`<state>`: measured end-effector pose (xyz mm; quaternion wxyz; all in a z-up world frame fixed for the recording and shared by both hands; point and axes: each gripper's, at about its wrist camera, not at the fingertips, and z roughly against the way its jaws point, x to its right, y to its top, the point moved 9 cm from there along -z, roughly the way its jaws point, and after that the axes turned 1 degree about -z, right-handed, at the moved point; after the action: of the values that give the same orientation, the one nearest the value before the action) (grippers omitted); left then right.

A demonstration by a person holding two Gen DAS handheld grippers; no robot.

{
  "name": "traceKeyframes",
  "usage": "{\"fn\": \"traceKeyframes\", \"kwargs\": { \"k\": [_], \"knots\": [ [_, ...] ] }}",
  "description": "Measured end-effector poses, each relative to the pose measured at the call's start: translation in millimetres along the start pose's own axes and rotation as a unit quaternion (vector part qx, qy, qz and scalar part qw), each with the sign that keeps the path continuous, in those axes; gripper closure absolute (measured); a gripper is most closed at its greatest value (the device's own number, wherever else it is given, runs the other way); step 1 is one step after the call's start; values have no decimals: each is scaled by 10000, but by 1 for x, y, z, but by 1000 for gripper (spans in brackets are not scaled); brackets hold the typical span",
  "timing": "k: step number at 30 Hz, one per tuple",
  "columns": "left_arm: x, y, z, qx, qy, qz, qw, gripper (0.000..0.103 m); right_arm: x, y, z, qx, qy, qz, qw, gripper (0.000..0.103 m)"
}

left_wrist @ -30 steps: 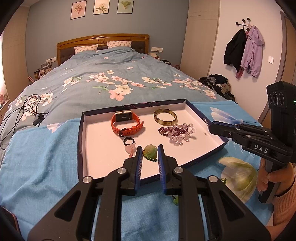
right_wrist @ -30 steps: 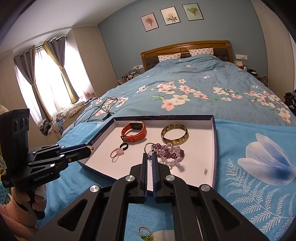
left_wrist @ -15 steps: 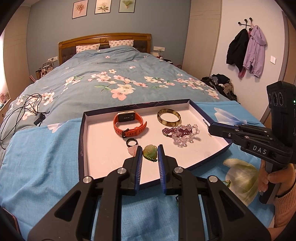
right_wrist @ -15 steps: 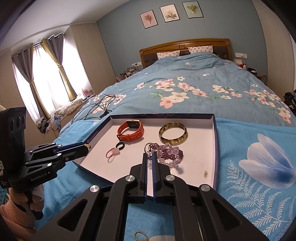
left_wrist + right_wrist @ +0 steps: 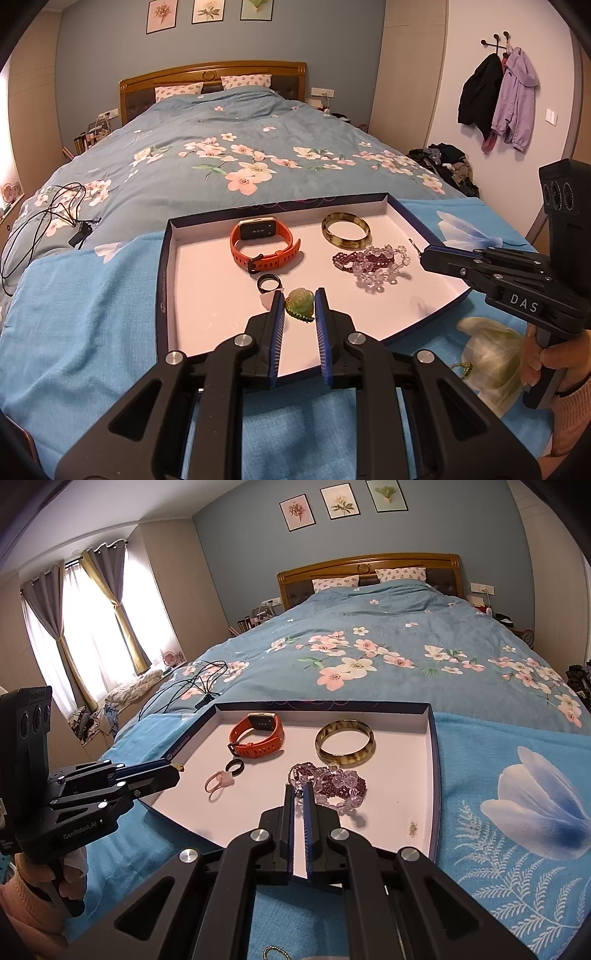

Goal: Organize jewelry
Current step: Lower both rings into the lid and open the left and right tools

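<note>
The green flower pendant (image 5: 300, 303), pinched in the left gripper (image 5: 299, 306), has been carried further over the tray (image 5: 207, 295), so placement looks close, while the right gripper (image 5: 299, 794) stays nearly shut on a small metal piece.

Pink ring (image 5: 266, 301) behind hand-held gripper (image 5: 300, 308)

Past the fingertips there's a floral blue duvet (image 5: 229, 155) running up to a wooden headboard (image 5: 212, 75). Tangled black cables (image 5: 48, 218) off to their left, jackets (image 5: 498, 99) hanging upper right, three framed prints (image 5: 341, 504) above.
</note>
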<state>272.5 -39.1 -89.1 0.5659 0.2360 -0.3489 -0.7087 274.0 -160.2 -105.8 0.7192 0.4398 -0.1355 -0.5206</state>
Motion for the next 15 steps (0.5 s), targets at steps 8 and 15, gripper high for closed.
{"fn": "traceKeyframes", "kwargs": {
  "k": [8, 15],
  "knots": [
    [-2, -3, -12, -147, 66, 49, 9999, 86, 0, 0, -9, -117, -66, 28, 9999, 100],
    [-5, -2, -20, -203, 134, 66, 9997, 86, -1, -1, -16, -201, -100, 64, 9997, 100]
  ]
}}
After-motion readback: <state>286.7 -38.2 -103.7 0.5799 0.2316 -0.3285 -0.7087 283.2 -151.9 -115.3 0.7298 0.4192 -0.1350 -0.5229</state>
